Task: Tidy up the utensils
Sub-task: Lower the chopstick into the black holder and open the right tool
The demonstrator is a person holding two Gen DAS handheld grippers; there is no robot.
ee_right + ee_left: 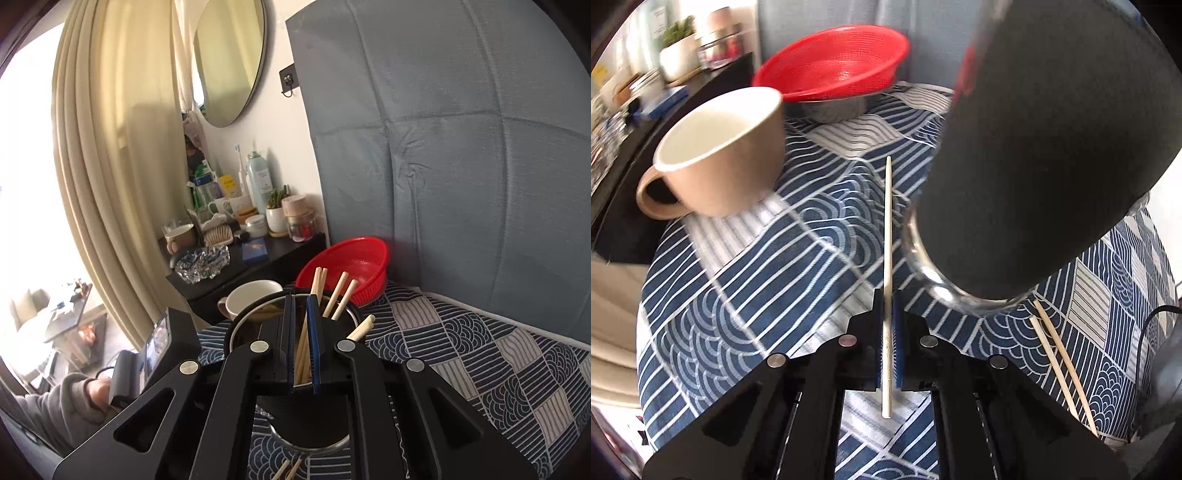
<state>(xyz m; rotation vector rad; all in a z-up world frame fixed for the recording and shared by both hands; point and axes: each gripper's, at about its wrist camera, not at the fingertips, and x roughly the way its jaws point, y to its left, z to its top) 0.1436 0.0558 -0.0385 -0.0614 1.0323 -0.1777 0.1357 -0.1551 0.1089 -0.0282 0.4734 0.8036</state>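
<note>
My left gripper (888,306) is shut on a pale wooden chopstick (888,229) and holds it above the blue patterned tablecloth (775,288). A dark-sleeved glass holder (1027,177) hangs tilted at the right of the left wrist view. My right gripper (301,314) is shut on the rim of that holder (306,417) and carries it off the cloth. Several chopsticks (340,295) stand inside it. A pair of chopsticks (1060,362) lies on the cloth under the holder.
A beige mug (720,155) stands at the left on the cloth. A red mesh basket (834,66) sits on a metal bowl at the back. A dark dresser (251,266) full of toiletries lies left. A grey padded headboard (461,147) rises behind.
</note>
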